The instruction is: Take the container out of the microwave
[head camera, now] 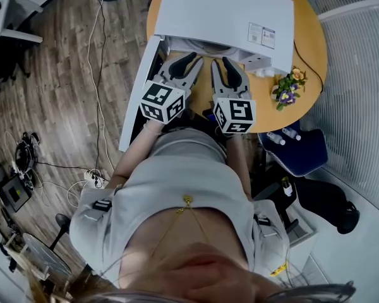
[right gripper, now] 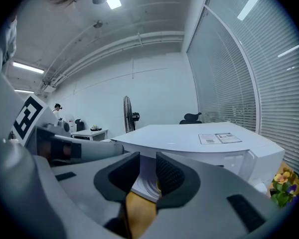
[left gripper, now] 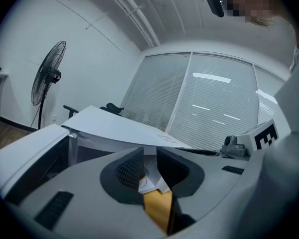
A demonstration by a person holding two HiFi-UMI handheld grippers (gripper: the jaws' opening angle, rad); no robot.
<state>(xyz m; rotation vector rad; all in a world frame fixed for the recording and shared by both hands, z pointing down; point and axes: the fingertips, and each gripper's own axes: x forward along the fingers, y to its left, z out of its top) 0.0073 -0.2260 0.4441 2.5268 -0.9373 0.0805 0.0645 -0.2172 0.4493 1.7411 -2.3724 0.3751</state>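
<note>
1. An office with wood flooring and a blind-covered glass wall. A round wooden table carries a white microwave, whose door hangs open on the microwave's left side. A small pot of flowers stands to the microwave's right.
2. The container is white, with a ribbed, rounded rim. It sits at the mouth of the microwave and is not yet out.
3. The left gripper and the right gripper are side by side just in front of the microwave's opening. Each has its jaws apart, and the container's white edge shows in the gap. I see no pad pressing on it.
4. It looks like thin plastic, so probably light, a bit flexible and smooth enough to slip. Contents cannot be seen, so it should be kept level.
5. The best hold is likely the ribbed rim, one gripper on each side, squeezing gently so the wall does not buckle.
</note>
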